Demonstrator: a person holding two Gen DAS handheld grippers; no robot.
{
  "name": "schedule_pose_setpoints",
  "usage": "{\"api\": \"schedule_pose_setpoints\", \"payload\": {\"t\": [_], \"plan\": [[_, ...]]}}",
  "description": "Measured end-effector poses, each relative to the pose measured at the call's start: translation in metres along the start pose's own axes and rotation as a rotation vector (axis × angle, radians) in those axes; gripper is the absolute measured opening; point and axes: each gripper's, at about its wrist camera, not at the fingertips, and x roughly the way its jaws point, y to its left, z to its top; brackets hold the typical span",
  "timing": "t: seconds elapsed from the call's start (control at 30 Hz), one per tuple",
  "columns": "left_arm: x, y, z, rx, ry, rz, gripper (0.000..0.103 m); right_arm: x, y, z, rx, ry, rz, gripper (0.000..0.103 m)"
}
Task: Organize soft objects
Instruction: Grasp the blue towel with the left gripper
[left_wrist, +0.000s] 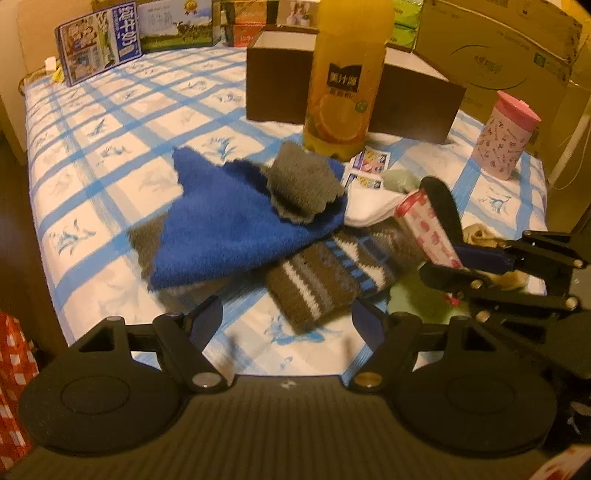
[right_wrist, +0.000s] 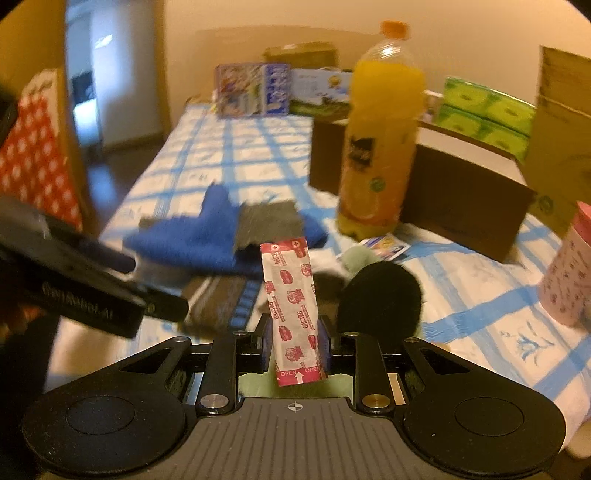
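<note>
Sachet (right_wrist: 293, 306) in red and white stands upright, clenched between the right tongs (right_wrist: 294, 341) above the checked surface (left_wrist: 110, 155), beside a blue towel (left_wrist: 236, 225) and striped sock (left_wrist: 321, 280), while the left tongs (left_wrist: 288, 317) gape empty.

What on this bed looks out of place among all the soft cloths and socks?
The red-and-white packet, pinched upright by the right gripper, is crinkly wrapper, not cloth. The orange juice bottle standing by the blue towel and the small picture cards beside it also look odd there.
</note>
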Motion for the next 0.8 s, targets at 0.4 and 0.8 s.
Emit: {"api": "schedule_pose_setpoints", "payload": {"t": [0.4, 0.8], "plan": [[0.017, -0.004, 0.044, 0.056, -0.093, -0.04, 0.067, -0.015, -0.045, 0.02, 0.166, -0.022, -0.096, 0.026], [0.059, -0.015, 0.03, 0.253, -0.056, 0.031, 0.068, -0.014, -0.067, 0.011, 0.263, 0.0, -0.119, 0.026]]}}
